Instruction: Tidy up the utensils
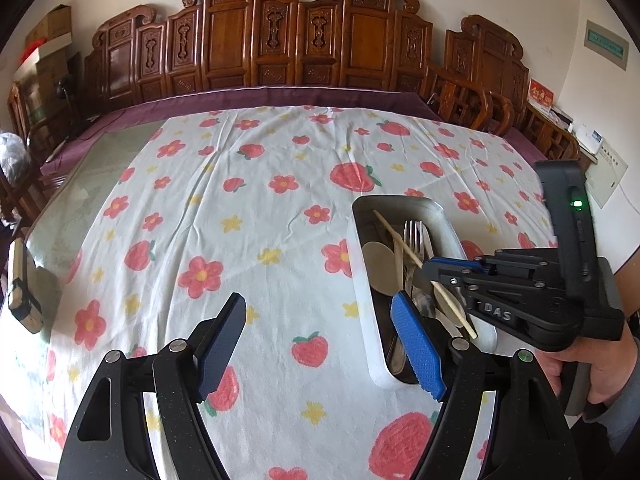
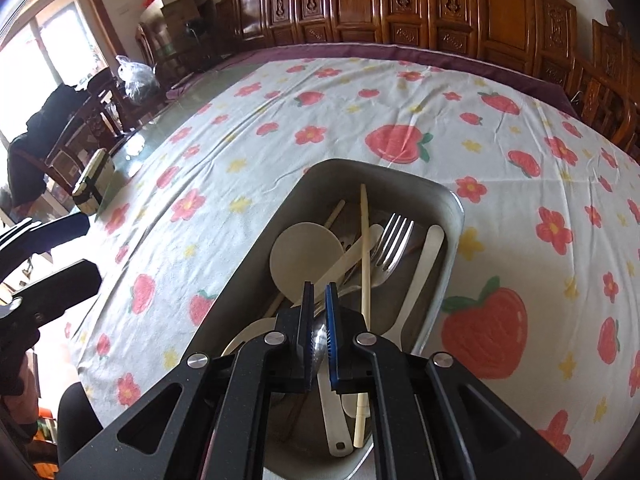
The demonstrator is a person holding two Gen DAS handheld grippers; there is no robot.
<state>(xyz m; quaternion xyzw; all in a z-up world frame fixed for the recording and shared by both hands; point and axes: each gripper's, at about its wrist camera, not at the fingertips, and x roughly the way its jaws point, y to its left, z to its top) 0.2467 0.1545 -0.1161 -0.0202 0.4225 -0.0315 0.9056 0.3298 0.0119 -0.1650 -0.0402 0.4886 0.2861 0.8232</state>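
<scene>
A metal tray (image 1: 362,280) (image 2: 256,248) sits on the strawberry-print tablecloth (image 1: 240,200). It holds a steel fork (image 1: 414,232) (image 2: 394,240), a round beige spoon (image 1: 378,260) (image 2: 304,252), a pale chopstick (image 1: 394,234) (image 2: 363,240), a white spoon (image 2: 424,264) and a metal spoon (image 2: 320,340). My right gripper (image 1: 426,268) (image 2: 319,286) hangs over the tray's near half, pointing down, its pads nearly together. The metal spoon lies under the slit; nothing is clearly pinched. My left gripper (image 1: 318,300) (image 2: 94,246) stands open left of the tray, its blue pad (image 1: 418,344) over the rim.
A small pale box with a black band (image 1: 24,288) (image 2: 94,184) sits at the table's left edge on bare glass. Carved wooden chair backs (image 1: 300,40) line the far side. A person's hand (image 1: 592,364) holds the right gripper's handle.
</scene>
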